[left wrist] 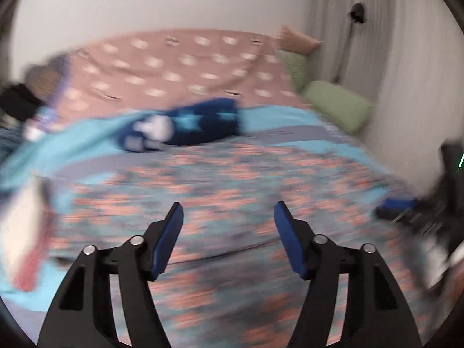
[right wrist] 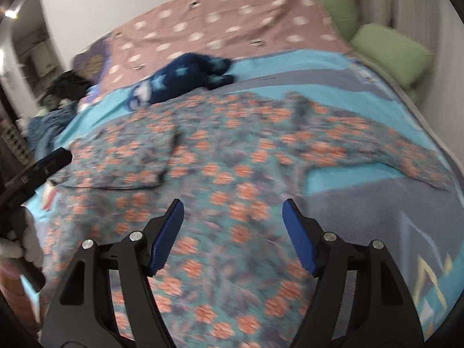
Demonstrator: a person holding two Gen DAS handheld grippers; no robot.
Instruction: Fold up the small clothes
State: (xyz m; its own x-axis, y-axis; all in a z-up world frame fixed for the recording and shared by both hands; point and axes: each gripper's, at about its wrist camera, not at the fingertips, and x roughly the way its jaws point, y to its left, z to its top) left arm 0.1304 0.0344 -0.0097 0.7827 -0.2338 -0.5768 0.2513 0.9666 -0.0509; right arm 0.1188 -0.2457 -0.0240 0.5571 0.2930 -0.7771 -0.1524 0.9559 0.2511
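The bed [right wrist: 362,203] carries a blue blanket, and the floral garment [right wrist: 220,168] lies spread flat across its middle. A dark blue garment [right wrist: 185,72] sits beyond it, near the pink cover [right wrist: 232,20]. My left hand-held gripper [left wrist: 229,211] and my right hand-held gripper [right wrist: 233,210] both hang released above the floral garment, nothing between their pads.

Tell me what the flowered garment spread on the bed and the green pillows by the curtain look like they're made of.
Flowered garment: thin woven fabric, perhaps cotton; it lies flat with soft creases and a matte printed pattern. Blur hides the weave.
Green pillows: matte cloth covers over soft filling, judging by the rounded, puffy corners; the exact fibre cannot be told.
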